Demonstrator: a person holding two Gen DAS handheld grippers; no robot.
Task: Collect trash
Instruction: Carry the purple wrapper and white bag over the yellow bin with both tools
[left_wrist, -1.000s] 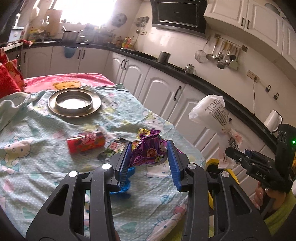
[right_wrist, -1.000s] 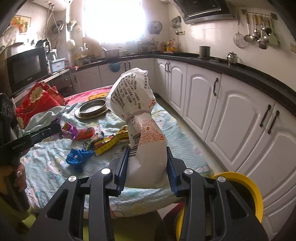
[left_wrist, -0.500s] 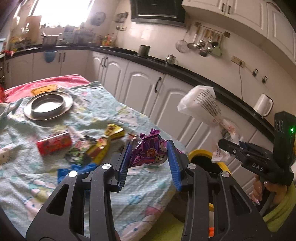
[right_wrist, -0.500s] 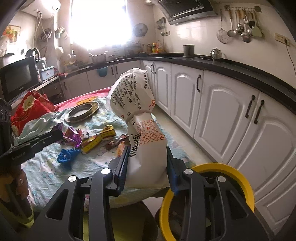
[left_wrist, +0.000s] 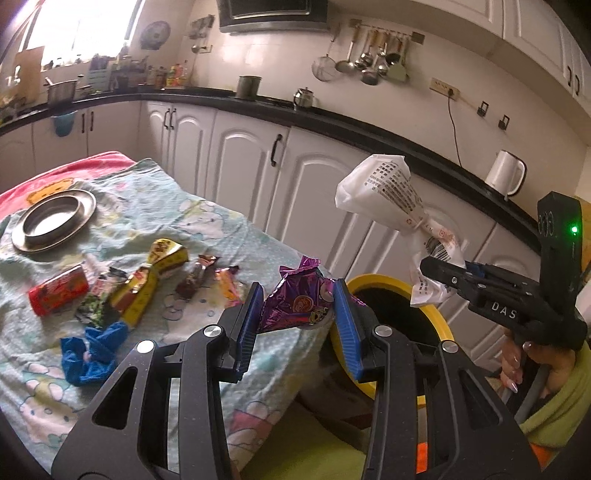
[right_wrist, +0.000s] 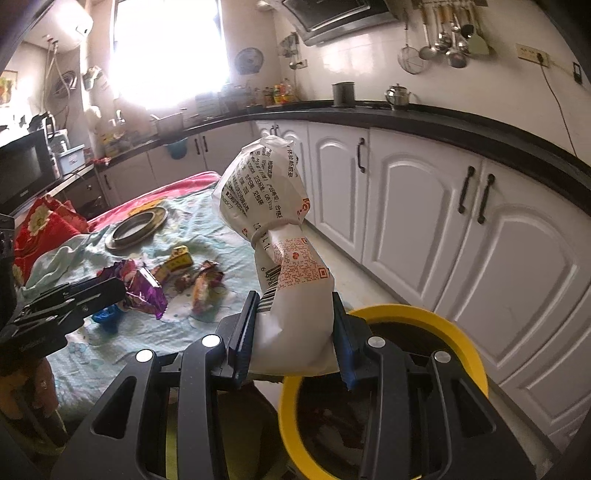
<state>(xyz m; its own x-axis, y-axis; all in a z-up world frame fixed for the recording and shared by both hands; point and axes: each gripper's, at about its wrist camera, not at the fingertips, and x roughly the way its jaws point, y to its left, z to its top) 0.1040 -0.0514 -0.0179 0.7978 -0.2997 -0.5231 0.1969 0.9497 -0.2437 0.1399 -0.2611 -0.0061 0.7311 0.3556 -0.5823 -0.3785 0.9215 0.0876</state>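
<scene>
My left gripper (left_wrist: 297, 314) is shut on a crumpled purple foil wrapper (left_wrist: 295, 301), held over the table's near corner beside the yellow-rimmed bin (left_wrist: 399, 291). My right gripper (right_wrist: 293, 332) is shut on a white printed plastic bag (right_wrist: 277, 229) tied in the middle, its lower end at the bin's rim (right_wrist: 417, 314). From the left wrist view the right gripper (left_wrist: 439, 273) shows with the white bag (left_wrist: 388, 192) above the bin. In the right wrist view the left gripper (right_wrist: 118, 290) carries the purple wrapper (right_wrist: 144, 288).
Loose wrappers (left_wrist: 147, 280), a red can-like pack (left_wrist: 57, 293) and a blue crumpled piece (left_wrist: 92, 350) lie on the patterned cloth (left_wrist: 184, 221). A metal dish (left_wrist: 51, 218) sits farther back. White cabinets (right_wrist: 424, 206) run behind the bin. A hand (left_wrist: 517, 365) grips the right tool.
Both grippers have swung sideways away from the table toward the bin, each keeping its load. The yellow rim now fills more of both views.
</scene>
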